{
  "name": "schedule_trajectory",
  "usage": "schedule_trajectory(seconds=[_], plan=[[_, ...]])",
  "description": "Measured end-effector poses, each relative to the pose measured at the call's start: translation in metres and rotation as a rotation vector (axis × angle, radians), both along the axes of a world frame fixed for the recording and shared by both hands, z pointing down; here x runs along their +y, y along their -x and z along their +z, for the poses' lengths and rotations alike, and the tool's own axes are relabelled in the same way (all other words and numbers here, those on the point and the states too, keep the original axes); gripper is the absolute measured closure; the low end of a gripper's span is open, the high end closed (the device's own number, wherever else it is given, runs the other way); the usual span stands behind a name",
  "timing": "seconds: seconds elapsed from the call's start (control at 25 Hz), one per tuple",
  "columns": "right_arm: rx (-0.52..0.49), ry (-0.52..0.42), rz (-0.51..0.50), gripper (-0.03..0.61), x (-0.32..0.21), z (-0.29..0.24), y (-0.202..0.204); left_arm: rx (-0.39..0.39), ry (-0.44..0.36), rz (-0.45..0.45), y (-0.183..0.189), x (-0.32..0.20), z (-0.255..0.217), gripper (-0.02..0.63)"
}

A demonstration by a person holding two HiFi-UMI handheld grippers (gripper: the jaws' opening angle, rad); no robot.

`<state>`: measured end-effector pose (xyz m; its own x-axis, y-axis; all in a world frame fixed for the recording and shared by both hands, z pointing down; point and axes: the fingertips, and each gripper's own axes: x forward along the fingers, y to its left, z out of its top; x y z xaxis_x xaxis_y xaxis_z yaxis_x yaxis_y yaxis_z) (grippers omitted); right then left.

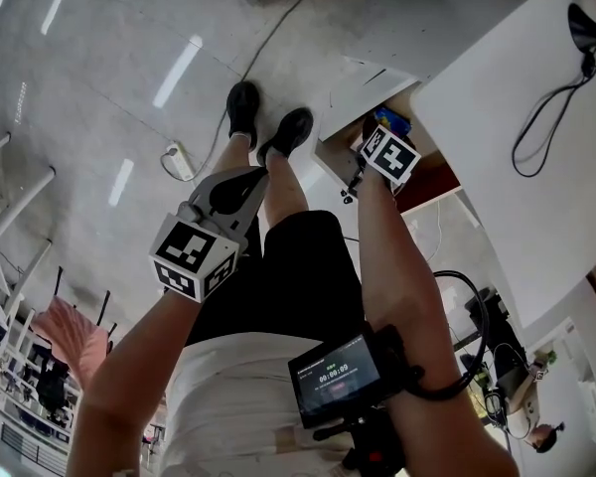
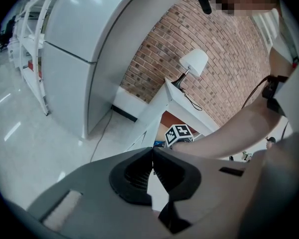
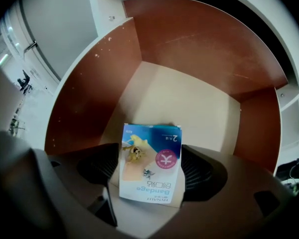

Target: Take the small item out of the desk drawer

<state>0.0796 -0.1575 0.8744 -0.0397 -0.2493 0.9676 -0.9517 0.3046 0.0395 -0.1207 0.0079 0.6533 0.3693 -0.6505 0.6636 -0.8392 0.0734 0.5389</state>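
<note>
The right claw [image 3: 150, 152] pointed steeply down into the open drawer [image 3: 97, 83] with its jaws spread wide. Between them lay the bandage box [image 3: 150, 166], a small white and blue carton flat on the drawer's pale floor, printed face up. Seen from that claw's camera the lettering ran upside down. The box sat near the middle of the gap, its long sides running along the jaws. The left pad stood clear of the carton, with a strip of drawer floor showing between them. The right pad was just beside the carton's other edge, and whether it touched could not be told. Neither pad pressed on the box, so nothing was held. The far end of the carton reached a little past the jaw tips toward the drawer's reddish-brown back wall, and the rest of the drawer floor beyond it was bare.

In the head view the right forearm reached out to the drawer under the white worktop [image 1: 477, 197], and the claw's marker cube [image 1: 390, 155] sat over the opening.

The left claw [image 2: 152, 151] was held apart from the drawer, above the grey floor [image 1: 99, 117], with its jaws shut tip to tip on nothing. Its camera looked toward the worktop's lamp [image 2: 193, 63] and the brick wall [image 2: 229, 59] behind.
</note>
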Motion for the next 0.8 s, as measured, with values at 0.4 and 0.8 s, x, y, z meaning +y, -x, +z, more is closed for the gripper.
schedule_trajectory(seconds=[0.4,0.8], plan=[[0.039,0.05,0.008,0.239,0.001,0.007,-0.003,0.004,0.009,-0.008,0.003,-0.002,0.002,0.607],[-0.014,0.047,-0.056,0.239,0.003,-0.001,0.004,0.0,-0.006,0.026,0.002,-0.014,-0.003,0.607]])
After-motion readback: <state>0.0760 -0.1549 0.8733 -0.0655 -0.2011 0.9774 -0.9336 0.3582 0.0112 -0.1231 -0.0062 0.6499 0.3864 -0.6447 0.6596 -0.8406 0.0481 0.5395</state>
